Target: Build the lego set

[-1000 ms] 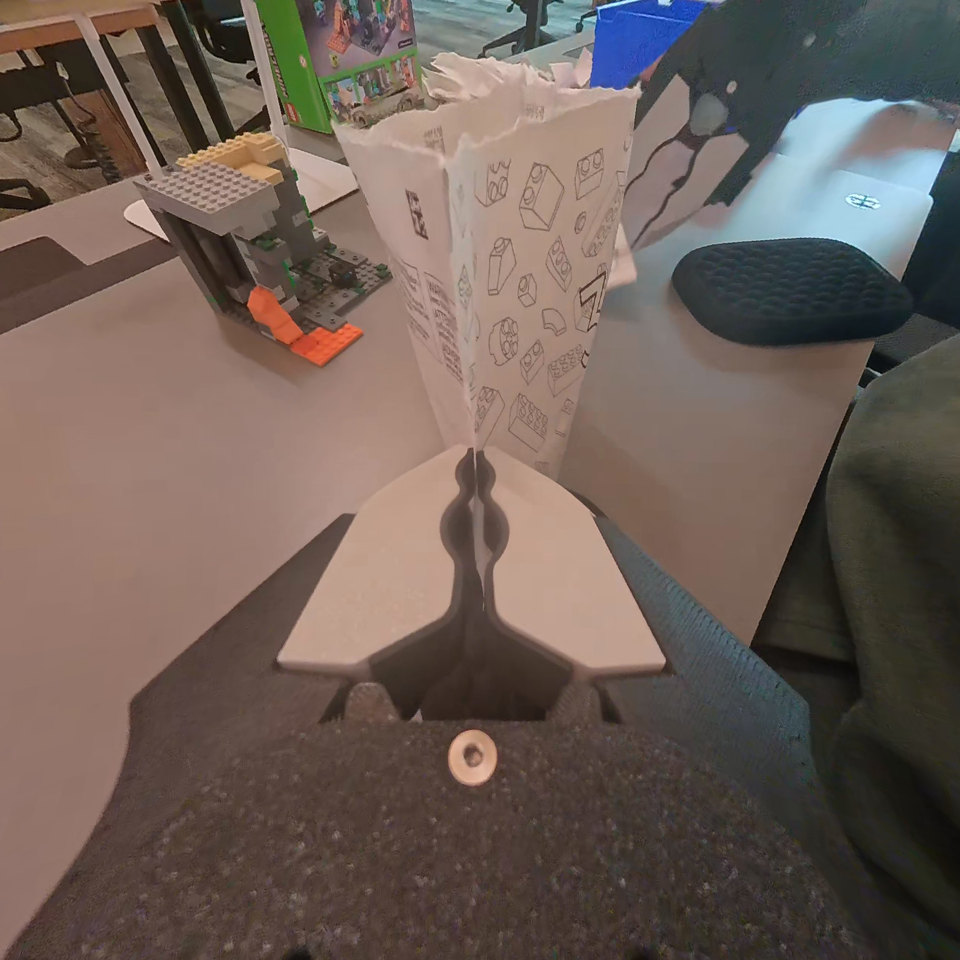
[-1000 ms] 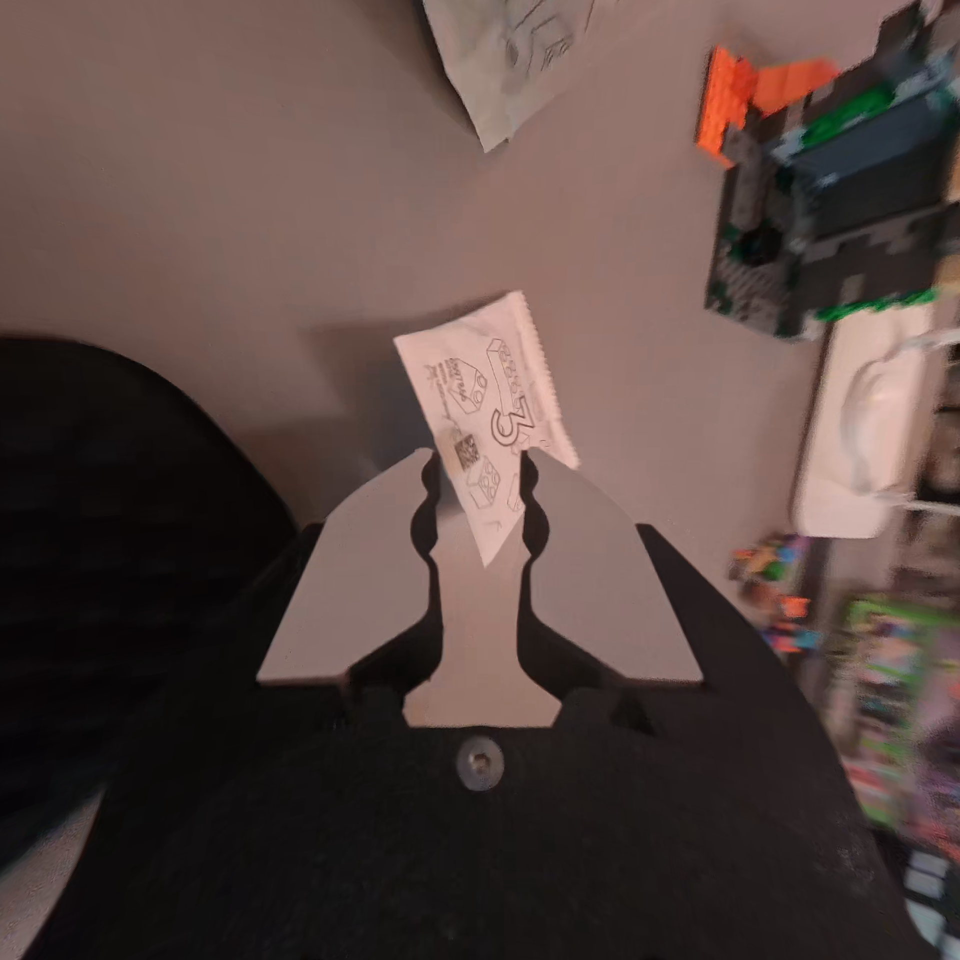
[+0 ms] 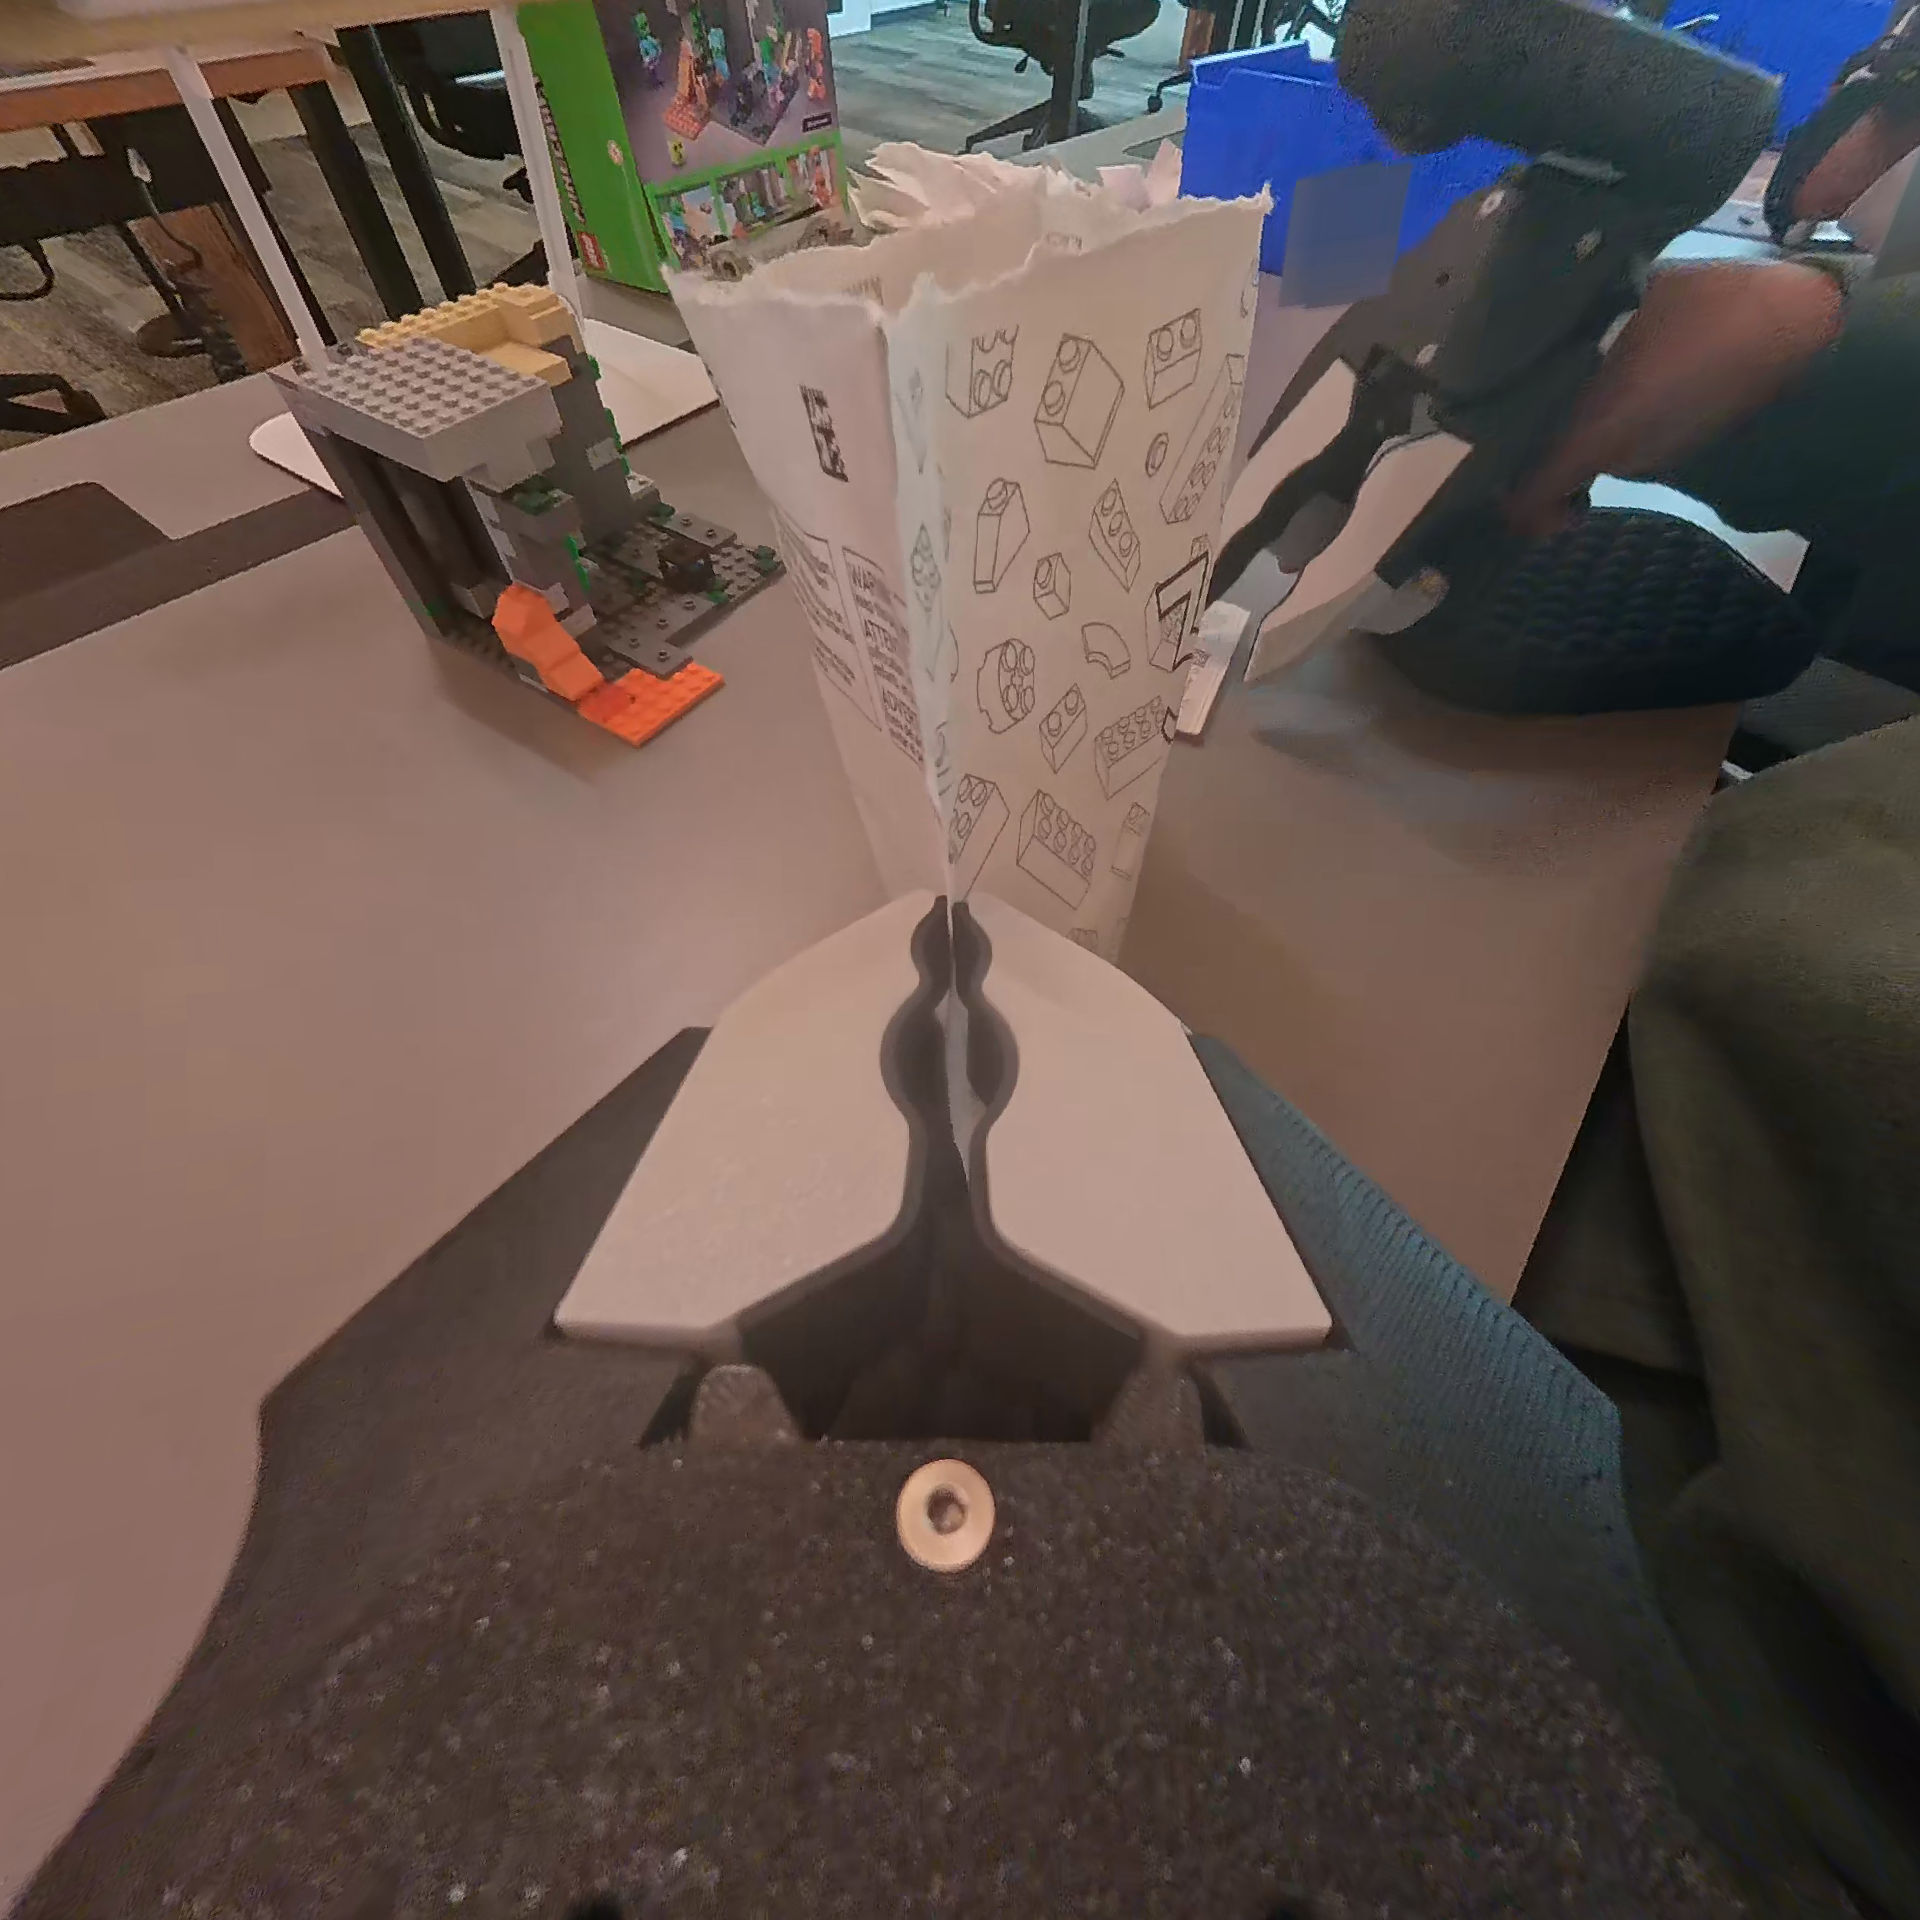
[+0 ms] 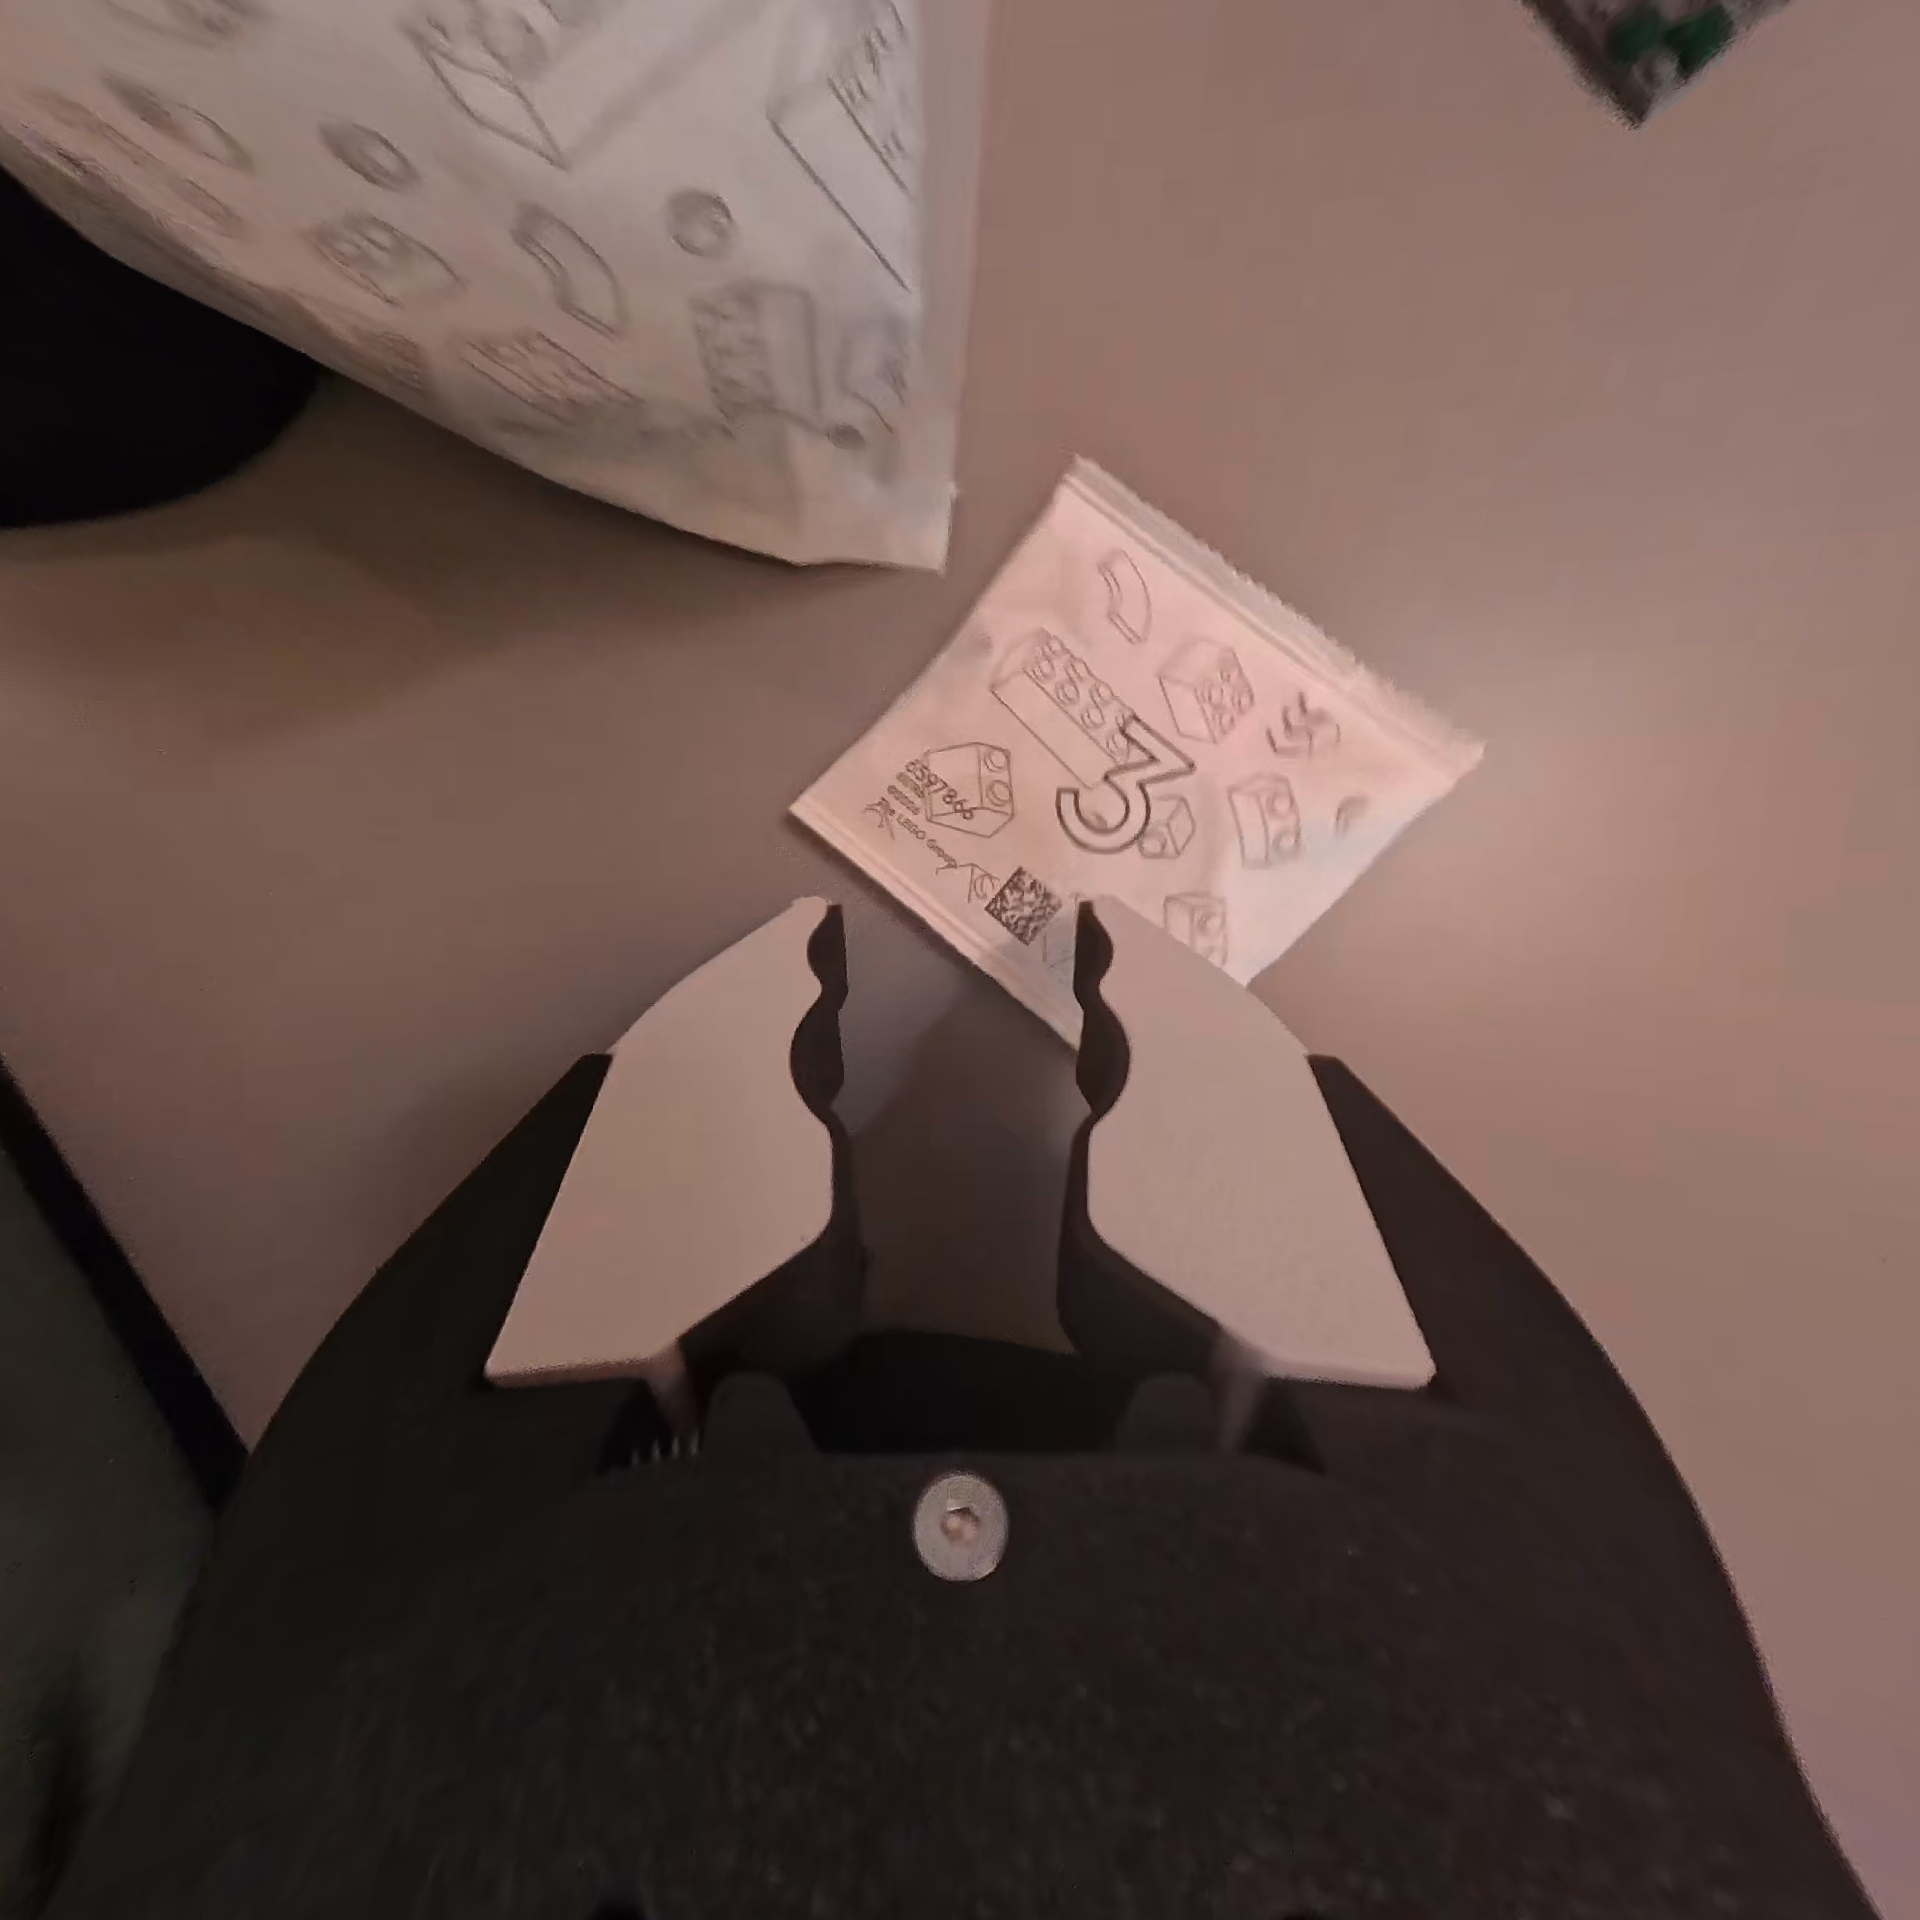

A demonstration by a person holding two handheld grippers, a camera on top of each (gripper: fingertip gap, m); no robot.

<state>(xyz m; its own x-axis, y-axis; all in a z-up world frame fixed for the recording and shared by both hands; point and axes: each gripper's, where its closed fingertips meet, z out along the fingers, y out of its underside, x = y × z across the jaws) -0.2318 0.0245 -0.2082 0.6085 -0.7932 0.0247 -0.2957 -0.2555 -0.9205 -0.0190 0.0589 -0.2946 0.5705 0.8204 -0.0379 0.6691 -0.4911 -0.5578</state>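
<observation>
The big printed paper bag [image 3: 1039,582] is pinched at its bottom seam by the shut left fingers [image 3: 821,1122], held upright over the counter [image 3: 312,935]. The small flat packet [image 4: 1132,790] lies at 1 o'clock of the right gripper [image 4: 956,914], fingers wide apart, nothing held; light, floppy, probably best pinched by an edge

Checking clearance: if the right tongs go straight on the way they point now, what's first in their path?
Probably the small white paper packet lying flat on the table. The open right tongs already have its near corner between their tips; height above it is unclear.

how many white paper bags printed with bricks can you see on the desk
2. A tall torn-open bag pinched in the left gripper's fingers; a small flat bag on the desk by the open right gripper.
</observation>
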